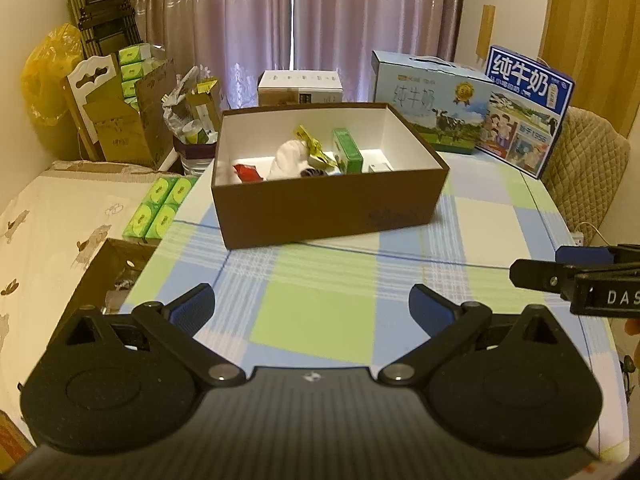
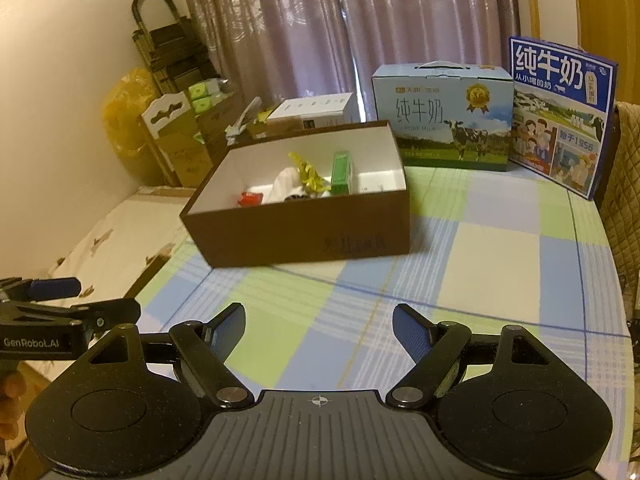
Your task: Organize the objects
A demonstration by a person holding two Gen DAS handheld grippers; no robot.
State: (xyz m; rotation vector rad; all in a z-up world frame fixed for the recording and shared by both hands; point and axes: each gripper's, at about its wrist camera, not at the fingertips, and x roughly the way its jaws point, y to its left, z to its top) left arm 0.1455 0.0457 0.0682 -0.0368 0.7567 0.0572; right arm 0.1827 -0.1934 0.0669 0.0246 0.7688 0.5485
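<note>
An open brown box (image 1: 320,208) (image 2: 300,224) stands on the checked tablecloth (image 1: 312,320). Inside it lie a green carton (image 1: 348,150) (image 2: 341,170), a white soft thing (image 1: 288,158) (image 2: 286,184), a yellow wrapper (image 1: 312,144) (image 2: 306,170) and a red packet (image 1: 248,172) (image 2: 250,199). My left gripper (image 1: 312,300) is open over bare cloth, short of the box, with nothing between its fingers. My right gripper (image 2: 319,316) is likewise open and holds nothing. Each gripper shows at the side of the other's view: the right gripper (image 1: 560,268) and the left gripper (image 2: 60,296).
Two milk cases (image 1: 432,104) (image 1: 528,108) and a white box (image 1: 300,86) stand behind the brown box. Green tissue packs (image 1: 160,208) lie off the table's left edge beside a bed. A quilted chair back (image 1: 584,168) is at the right.
</note>
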